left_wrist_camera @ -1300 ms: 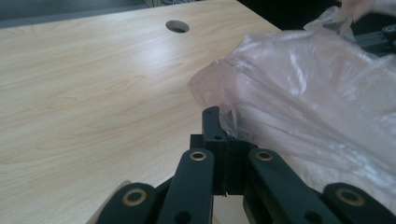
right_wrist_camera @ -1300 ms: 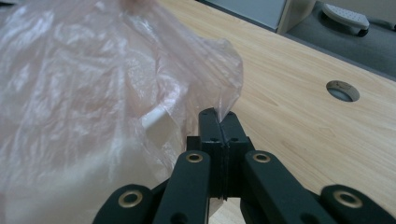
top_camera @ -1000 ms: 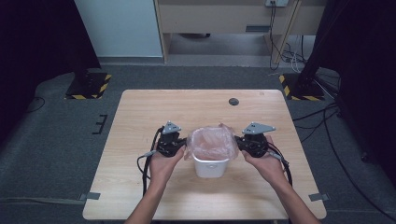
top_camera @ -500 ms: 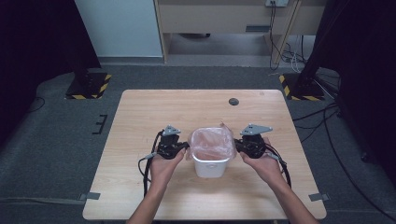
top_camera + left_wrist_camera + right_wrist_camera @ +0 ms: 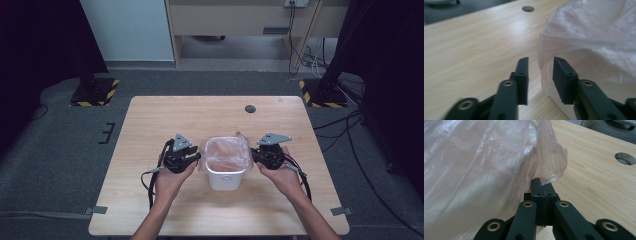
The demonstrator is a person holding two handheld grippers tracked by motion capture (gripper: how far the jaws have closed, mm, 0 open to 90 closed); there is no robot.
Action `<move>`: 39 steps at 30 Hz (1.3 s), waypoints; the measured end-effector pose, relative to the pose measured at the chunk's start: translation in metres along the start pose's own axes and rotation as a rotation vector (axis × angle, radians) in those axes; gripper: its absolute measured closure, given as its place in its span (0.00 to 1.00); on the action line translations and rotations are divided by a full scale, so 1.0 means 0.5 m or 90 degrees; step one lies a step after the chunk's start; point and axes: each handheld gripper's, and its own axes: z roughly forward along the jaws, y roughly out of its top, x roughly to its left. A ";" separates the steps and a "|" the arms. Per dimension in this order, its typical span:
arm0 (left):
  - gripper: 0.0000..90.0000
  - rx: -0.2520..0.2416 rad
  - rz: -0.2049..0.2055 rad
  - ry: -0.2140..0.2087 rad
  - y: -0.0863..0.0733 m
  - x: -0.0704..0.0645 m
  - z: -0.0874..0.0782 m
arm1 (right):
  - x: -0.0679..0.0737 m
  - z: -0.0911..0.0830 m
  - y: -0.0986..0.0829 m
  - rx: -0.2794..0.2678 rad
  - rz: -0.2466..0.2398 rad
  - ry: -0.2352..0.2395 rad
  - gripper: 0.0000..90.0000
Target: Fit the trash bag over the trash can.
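While right tongs (image 5: 541,185) stay clamped on bag (image 5: 474,170), left tongs (image 5: 540,72) now released.

Wooden table (image 5: 160,125) with round hole (image 5: 250,108), grey floor (image 5: 60,145)

The white bin (image 5: 226,176) with its pink plastic liner (image 5: 226,152) stands near the middle of the table (image 5: 150,120), toward the near edge, blocking the straight path between the left gripper (image 5: 192,159) and right gripper (image 5: 256,155). The liner bulges outward over the rim on both sides. The far half of the table is open, broken by a round cable hole (image 5: 250,108) near the far edge. Both side edges and the near corners lie bare.
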 end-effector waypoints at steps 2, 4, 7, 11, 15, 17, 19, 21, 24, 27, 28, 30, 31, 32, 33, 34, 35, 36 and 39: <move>0.65 -0.016 0.006 0.004 0.004 0.001 0.001 | 0.000 0.000 0.001 0.001 0.001 0.001 1.00; 0.62 -0.025 0.014 0.009 0.007 0.001 0.004 | 0.000 0.000 0.002 0.002 0.000 0.002 1.00; 0.67 -0.029 0.035 0.011 0.016 -0.006 0.014 | 0.000 0.001 0.002 0.002 -0.002 0.005 1.00; 0.95 -0.007 0.041 -0.020 0.026 -0.014 0.022 | 0.000 0.005 0.001 0.000 0.001 0.007 1.00; 1.00 0.008 -0.001 -0.019 0.027 -0.011 0.028 | 0.005 0.004 0.002 -0.002 0.000 0.008 1.00; 1.00 0.006 -0.036 -0.023 0.026 -0.005 0.031 | 0.006 0.002 0.003 -0.002 -0.005 0.006 1.00; 1.00 0.008 -0.079 -0.045 0.021 0.006 0.036 | 0.004 0.002 0.003 0.001 -0.003 0.003 1.00; 1.00 0.012 -0.127 -0.069 0.013 0.018 0.042 | 0.001 0.003 0.001 0.002 -0.001 0.002 1.00; 1.00 0.032 -0.162 -0.087 -0.002 0.031 0.054 | 0.000 0.001 0.000 0.002 -0.003 0.001 1.00; 1.00 0.049 -0.170 -0.087 -0.012 0.035 0.063 | -0.001 0.001 0.000 0.003 -0.004 0.001 1.00; 1.00 0.055 -0.162 -0.084 -0.014 0.034 0.064 | -0.001 0.002 -0.001 0.002 -0.003 0.002 1.00; 1.00 0.051 -0.153 -0.077 -0.016 0.029 0.062 | -0.002 0.004 -0.003 0.001 -0.004 0.002 1.00; 1.00 0.051 -0.148 -0.075 -0.017 0.027 0.059 | -0.002 0.005 -0.004 0.004 -0.003 0.002 1.00; 1.00 0.049 -0.147 -0.074 -0.018 0.025 0.058 | -0.003 0.006 -0.005 0.006 -0.004 0.002 1.00; 1.00 0.051 -0.143 -0.071 -0.019 0.023 0.057 | -0.004 0.008 -0.006 0.007 -0.005 0.002 1.00; 1.00 0.054 -0.134 -0.066 -0.020 0.021 0.058 | -0.004 0.011 -0.007 0.007 -0.002 0.003 1.00; 1.00 0.060 -0.123 -0.058 -0.021 0.018 0.058 | -0.005 0.013 -0.008 0.008 0.001 0.005 1.00; 1.00 0.063 -0.113 -0.053 -0.023 0.016 0.060 | -0.005 0.014 -0.008 0.009 -0.001 0.005 1.00; 1.00 0.074 -0.104 -0.051 -0.029 0.012 0.064 | -0.006 0.021 -0.010 0.015 -0.004 0.004 1.00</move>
